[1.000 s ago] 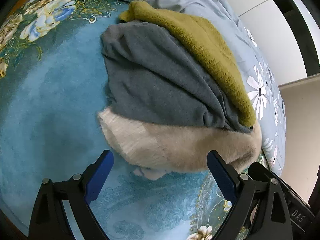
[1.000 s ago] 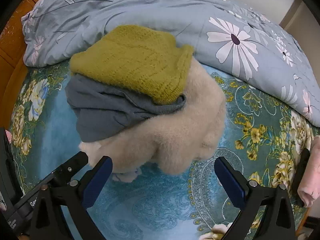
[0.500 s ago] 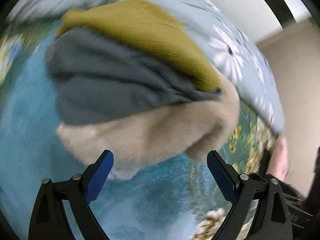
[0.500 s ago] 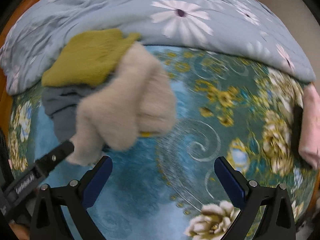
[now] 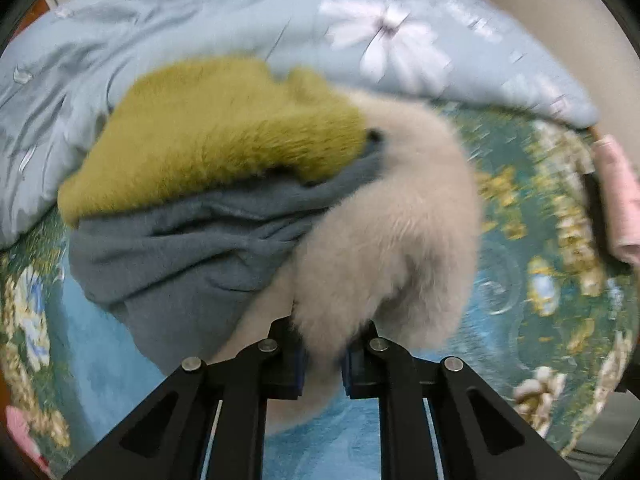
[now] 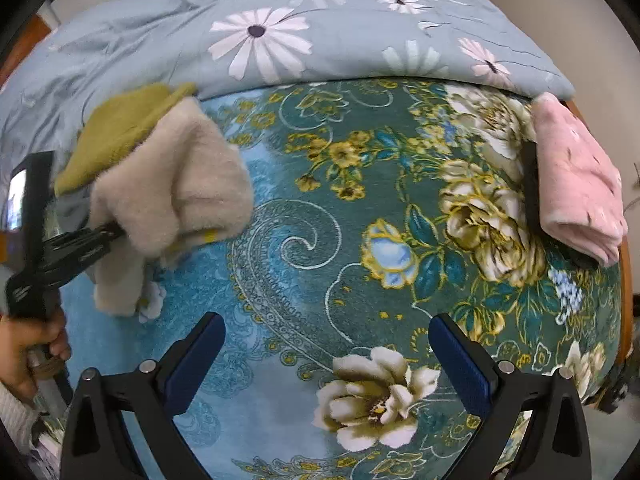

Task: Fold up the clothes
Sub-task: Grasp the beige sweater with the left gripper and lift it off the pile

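Changes since a second ago: the left claw (image 5: 323,364), then spread wide above the blanket in front of the pile, has just been closing and now pinches a fold of the cream fleece (image 5: 384,240) between its blue pads. The right claw (image 6: 326,356) has swung away from the pile and now looks over bare blanket, with the pile off to the left edge of its view.

Item 1. Pile of clothes, three pieces, on the bed. Mustard sweater (image 5: 216,136) on top; grey sweater (image 5: 188,256) under it; cream fleece lowest, wrapping round the right side of the pile (left wrist view, blurred). A corner of the fleece is drawn up into the left claw.

Item 2. Left claw. Jaws narrow, clamped on the cream fleece. Seen also from the right wrist view as a black tool (image 6: 60,248) gripped by a hand (image 6: 28,348) at the lower left edge.

Item 3. Right claw. Jaws wide apart, nothing between them; well apart from the pile.

Item 4. Blanket (image 6: 360,248), teal with cream and yellow flowers and pale scrollwork, covering the bed under the pile.

Item 5. Duvet (image 6: 320,28), pale blue with white daisies, bunched along the far side; the mustard sweater lies against its edge.

Item 6. Pink folded cloth (image 6: 576,184) at the far right edge of the blanket (well away from the pile), with a dark strip just beside it.
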The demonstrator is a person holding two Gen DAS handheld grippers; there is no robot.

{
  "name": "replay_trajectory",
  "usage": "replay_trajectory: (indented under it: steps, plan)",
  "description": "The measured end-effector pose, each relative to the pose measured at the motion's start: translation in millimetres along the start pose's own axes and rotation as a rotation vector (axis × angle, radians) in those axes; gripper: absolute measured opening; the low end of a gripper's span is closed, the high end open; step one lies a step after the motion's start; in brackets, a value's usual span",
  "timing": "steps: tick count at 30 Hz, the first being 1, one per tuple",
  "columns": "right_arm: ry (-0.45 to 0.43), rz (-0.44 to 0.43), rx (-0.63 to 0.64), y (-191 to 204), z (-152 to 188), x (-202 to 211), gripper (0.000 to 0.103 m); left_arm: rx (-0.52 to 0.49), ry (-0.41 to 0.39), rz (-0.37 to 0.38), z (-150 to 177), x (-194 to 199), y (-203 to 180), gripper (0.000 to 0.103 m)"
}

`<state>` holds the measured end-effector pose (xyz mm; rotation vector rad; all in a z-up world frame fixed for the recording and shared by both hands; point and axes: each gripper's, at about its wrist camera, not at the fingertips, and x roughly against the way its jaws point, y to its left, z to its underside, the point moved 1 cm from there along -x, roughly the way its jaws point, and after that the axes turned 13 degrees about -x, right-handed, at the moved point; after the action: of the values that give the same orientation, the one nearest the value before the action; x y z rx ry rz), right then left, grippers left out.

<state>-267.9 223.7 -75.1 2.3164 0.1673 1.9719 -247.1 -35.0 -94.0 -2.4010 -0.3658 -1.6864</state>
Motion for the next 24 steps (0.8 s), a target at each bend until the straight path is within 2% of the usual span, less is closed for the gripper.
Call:
replay_trajectory:
  steps: [6, 9, 13, 16, 21, 24]
  plan:
    - [-0.022, -0.029, -0.017, -12, 6, 16, 0.103, 0.043, -0.257, 0.137, -15, 91, 1, 0.013]
    - [-0.031, -0.054, -0.026, -17, 8, 27, 0.103, 0.013, -0.368, 0.179, -32, 135, 7, 0.013]
    - [-0.071, -0.095, -0.084, -35, 4, 50, 0.103, -0.005, -0.501, 0.269, -35, 211, 0, 0.012]
    - [-0.134, -0.097, -0.119, -56, -6, 69, 0.103, 0.001, -0.600, 0.328, -19, 265, -14, 0.013]
    - [-0.207, -0.102, -0.153, -88, -22, 91, 0.103, 0.043, -0.697, 0.391, 30, 334, -22, 0.013]
    - [-0.219, -0.122, -0.159, -99, -28, 96, 0.103, 0.033, -0.671, 0.342, 50, 339, -28, 0.013]
